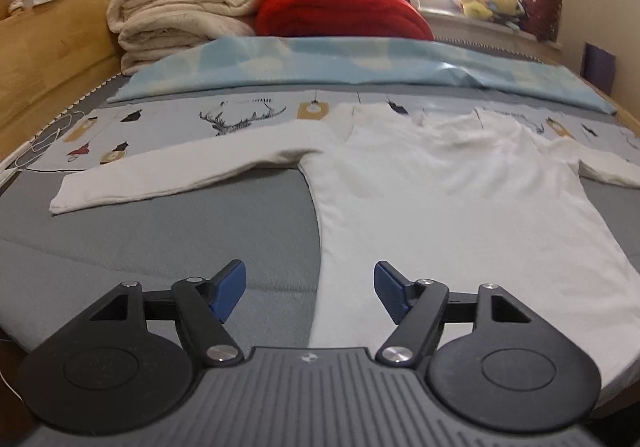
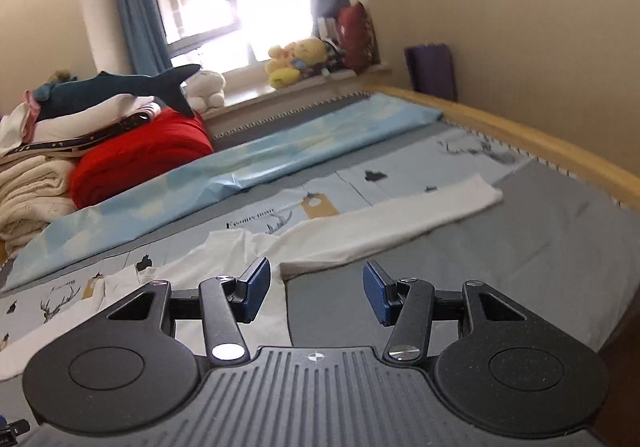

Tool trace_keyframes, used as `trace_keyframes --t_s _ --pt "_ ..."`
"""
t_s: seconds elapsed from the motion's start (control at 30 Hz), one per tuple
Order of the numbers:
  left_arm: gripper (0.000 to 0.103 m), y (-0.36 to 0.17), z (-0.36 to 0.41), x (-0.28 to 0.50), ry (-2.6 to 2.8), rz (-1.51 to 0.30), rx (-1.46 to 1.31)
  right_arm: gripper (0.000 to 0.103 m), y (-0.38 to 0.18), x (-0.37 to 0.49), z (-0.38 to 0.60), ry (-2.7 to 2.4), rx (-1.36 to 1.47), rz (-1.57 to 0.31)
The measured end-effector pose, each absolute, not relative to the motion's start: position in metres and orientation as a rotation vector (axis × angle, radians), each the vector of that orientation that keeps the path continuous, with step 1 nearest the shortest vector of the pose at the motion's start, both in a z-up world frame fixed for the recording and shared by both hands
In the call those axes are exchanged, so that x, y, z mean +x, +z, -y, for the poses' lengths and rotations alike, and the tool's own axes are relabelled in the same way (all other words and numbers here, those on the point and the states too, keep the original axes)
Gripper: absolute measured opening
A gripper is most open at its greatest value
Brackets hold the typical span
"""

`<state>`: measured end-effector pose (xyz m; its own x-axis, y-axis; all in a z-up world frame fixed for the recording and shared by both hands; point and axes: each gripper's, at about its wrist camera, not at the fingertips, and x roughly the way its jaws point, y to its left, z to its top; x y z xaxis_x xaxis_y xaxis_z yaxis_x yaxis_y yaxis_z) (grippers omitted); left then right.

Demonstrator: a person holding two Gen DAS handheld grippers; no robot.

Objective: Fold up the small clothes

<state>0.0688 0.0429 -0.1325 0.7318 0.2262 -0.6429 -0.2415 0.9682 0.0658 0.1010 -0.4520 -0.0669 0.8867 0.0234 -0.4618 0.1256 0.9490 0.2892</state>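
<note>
A small white long-sleeved shirt [image 1: 440, 187] lies flat on the grey bed sheet, body toward me, both sleeves spread out sideways. Its left sleeve [image 1: 172, 175] stretches toward the left in the left wrist view; the other sleeve [image 2: 400, 219] runs to the right in the right wrist view. My left gripper [image 1: 310, 291] hovers open above the shirt's lower left hem, nothing between its blue pads. My right gripper [image 2: 316, 293] is open too, tilted, above the shirt's right side near the armpit, holding nothing.
Folded cream blankets [image 1: 180, 19] and a red blanket [image 1: 340, 13] are stacked at the head of the bed. A light blue folded cover [image 1: 360, 67] lies across the bed beyond the shirt. Wooden bed frame [image 2: 540, 143] runs along the right; plush toys [image 2: 292, 61] sit on the windowsill.
</note>
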Motion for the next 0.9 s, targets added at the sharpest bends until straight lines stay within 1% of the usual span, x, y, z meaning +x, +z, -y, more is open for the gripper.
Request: trace_keyframes --t_s 0.27,0.6,0.67,0.77,0.83,0.87,0.9 --pt "0.076 -0.132 -0.05 0.076 0.334 -0.719 -0.056 0.054 -0.075 0.102 0.427 0.01 0.214 -0.508" --pt "0.075 -0.124 -0.063 0.081 0.316 -0.714 -0.1 0.054 -0.073 0.108 0.429 0.005 0.243 -0.497" --pt "0.073 -0.124 -0.068 0.084 0.312 -0.739 -0.129 0.054 -0.074 0.11 0.43 -0.003 0.255 -0.498" --pt "0.06 -0.124 -0.075 0.087 0.333 -0.759 -0.15 0.054 -0.076 0.112 0.427 -0.009 0.257 -0.5" --pt "0.047 -0.121 -0.079 0.089 0.34 -0.756 -0.165 0.054 -0.076 0.114 0.425 -0.013 0.252 -0.502" --pt "0.045 -0.118 -0.082 0.09 0.339 -0.751 -0.184 0.054 -0.077 0.115 0.424 -0.017 0.251 -0.502" --pt "0.042 -0.114 -0.086 0.091 0.336 -0.748 -0.216 0.054 -0.077 0.116 0.424 -0.021 0.251 -0.501"
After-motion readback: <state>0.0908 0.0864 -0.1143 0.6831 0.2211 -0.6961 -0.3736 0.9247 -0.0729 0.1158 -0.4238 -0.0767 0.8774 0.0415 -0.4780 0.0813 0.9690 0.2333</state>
